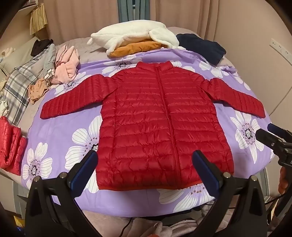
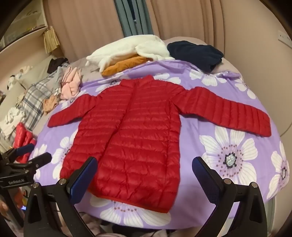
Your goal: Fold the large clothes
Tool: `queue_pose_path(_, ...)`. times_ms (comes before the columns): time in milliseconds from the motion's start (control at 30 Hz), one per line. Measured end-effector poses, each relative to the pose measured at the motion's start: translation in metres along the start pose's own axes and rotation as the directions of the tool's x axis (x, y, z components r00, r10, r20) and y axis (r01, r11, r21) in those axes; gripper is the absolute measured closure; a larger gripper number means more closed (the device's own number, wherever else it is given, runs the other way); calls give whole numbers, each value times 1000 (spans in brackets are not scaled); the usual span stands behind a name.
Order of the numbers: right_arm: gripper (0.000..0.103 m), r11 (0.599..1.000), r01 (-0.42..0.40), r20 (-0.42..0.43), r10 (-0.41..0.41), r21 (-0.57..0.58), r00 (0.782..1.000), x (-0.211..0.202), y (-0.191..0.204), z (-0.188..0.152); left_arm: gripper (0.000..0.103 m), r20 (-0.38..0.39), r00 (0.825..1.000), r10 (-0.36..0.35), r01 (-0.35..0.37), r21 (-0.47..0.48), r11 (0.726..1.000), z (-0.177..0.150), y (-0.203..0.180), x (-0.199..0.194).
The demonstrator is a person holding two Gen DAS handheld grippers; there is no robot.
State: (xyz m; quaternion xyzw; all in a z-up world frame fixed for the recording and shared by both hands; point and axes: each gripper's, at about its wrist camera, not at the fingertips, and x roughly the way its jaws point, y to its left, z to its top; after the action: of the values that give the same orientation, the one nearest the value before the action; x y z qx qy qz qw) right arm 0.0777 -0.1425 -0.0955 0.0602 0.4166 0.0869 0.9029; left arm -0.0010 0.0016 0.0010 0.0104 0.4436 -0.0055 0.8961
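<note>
A red quilted puffer jacket [image 1: 160,124] lay spread flat, front up and zipped, on a purple bedspread w/ white flowers [image 1: 62,131], collar pointing away from the cameras, both sleeves stretched out to either side and hem nearest the viewer.

The left gripper [image 1: 145,160] hovered above the jacket's hem, jaws spread wide and holding nothing; its blue-padded fingers [image 1: 87,169] straddled the lower body of the jacket. The right gripper [image 2: 145,166] hung over the jacket's right hem corner, likewise released and empty, one finger over the red fabric, the other over the bedspread. Each gripper showed at the edge of the other's view.

Beyond the jacket's collar sat a white fleece garment [image 1: 135,36] atop an orange one [image 1: 135,48], w/ a dark navy garment [image 1: 200,47] just beside them to the right. Left of the jacket's left sleeve lay a pink bundle [image 1: 66,63], a tan item [image 1: 37,90] and a plaid cloth [image 1: 20,87]. Further left of the jacket, near its hem level, sat a second shiny red puffer [image 1: 11,145], bunched up. Beige curtains [image 1: 82,16] hung behind the bed.
</note>
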Motion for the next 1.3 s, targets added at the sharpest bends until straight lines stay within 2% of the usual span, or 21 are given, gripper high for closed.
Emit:
queue_pose_path(633,1,1000,0,-3,0,3,1000,-1,-2,0,0,29,1000,-6,5,9,1000,2,1,-1)
queue_pose_path(833,1,1000,-2,-1,2,-6,1000,-1,-2,-1,0,-5,1000,4,-4,6,1000,2,1,2)
queue_pose_path(1300,1,1000,1,5,-1,-12,1000,3,-1,0,0,-16,1000,5,-5,1,1000,3,4,3)
